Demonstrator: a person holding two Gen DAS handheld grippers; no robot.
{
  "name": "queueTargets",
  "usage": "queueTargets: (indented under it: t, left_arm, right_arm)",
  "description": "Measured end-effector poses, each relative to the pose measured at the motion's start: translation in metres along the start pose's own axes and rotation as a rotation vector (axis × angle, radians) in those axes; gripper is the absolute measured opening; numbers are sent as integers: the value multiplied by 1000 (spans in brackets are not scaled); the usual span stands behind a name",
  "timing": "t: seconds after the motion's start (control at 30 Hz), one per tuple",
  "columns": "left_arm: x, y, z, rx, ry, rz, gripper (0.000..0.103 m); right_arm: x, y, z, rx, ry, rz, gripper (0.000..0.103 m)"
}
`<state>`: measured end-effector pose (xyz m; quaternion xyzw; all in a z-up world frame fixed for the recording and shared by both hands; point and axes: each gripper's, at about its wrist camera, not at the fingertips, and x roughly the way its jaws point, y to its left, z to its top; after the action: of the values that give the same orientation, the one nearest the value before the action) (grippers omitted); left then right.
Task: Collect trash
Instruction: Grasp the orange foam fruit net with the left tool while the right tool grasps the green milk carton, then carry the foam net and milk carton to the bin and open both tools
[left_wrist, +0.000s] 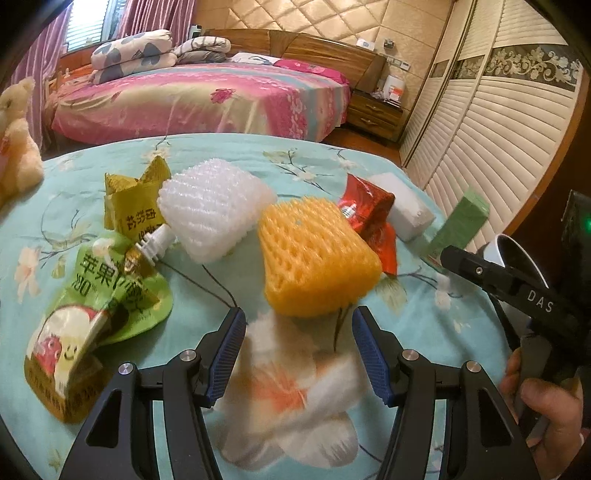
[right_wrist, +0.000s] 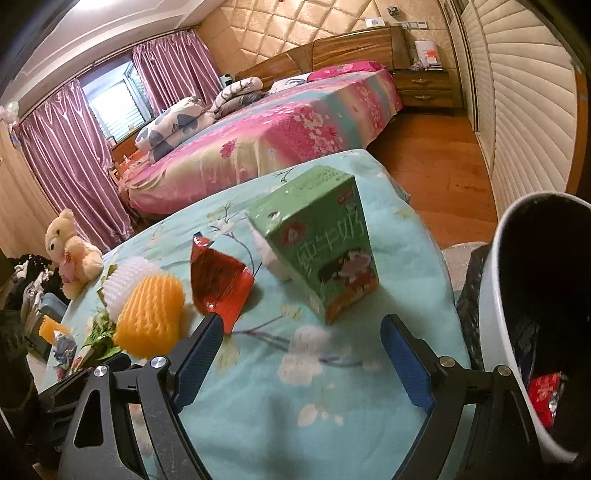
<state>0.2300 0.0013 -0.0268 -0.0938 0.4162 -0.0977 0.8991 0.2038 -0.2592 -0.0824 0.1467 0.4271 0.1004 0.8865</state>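
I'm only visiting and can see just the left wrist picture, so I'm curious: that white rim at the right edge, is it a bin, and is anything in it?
Observer: Yes. The right wrist view looks into a white bin with a dark lining, and a red packet lies inside.
Operator: And the green box next to it?
Observer: It is a green carton standing upright on the cloth, with a cartoon print on its front.
Operator: Is the other gripper holding anything?
Observer: No. The right gripper is open with nothing between its fingers, and the carton stands just beyond them.
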Motion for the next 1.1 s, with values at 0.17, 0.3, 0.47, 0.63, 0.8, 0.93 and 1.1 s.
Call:
queueTargets:
  t: [0.17, 0.3, 0.47, 0.63, 0.8, 0.93, 1.1]
  left_arm:
    - [11, 2, 8, -3, 2, 3, 60]
    - [19, 3, 11, -9, 15, -2, 59]
    - [22, 1, 15, 4, 9, -7, 57]
    - [26, 2, 14, 7, 21, -34, 34]
    - [19, -3, 12, 40, -3, -29, 23]
    - [9, -7, 4, 50, -13, -45, 18]
    - [-2, -15, -5, 66, -20, -76, 16]
  right_arm:
    - [8, -2, 6, -5, 9, -7, 88]
    - [15, -4, 8, 6, 24, -9, 88]
    - [19, -5, 16, 10, 20, -19, 88]
    - [24, -5, 17, 21, 22, -31, 85]
    - [19, -8, 16, 31, 3, -44, 63]
    - [5, -7, 11, 26, -19, -41, 34]
    - [-10, -10, 1, 27, -18, -29, 34]
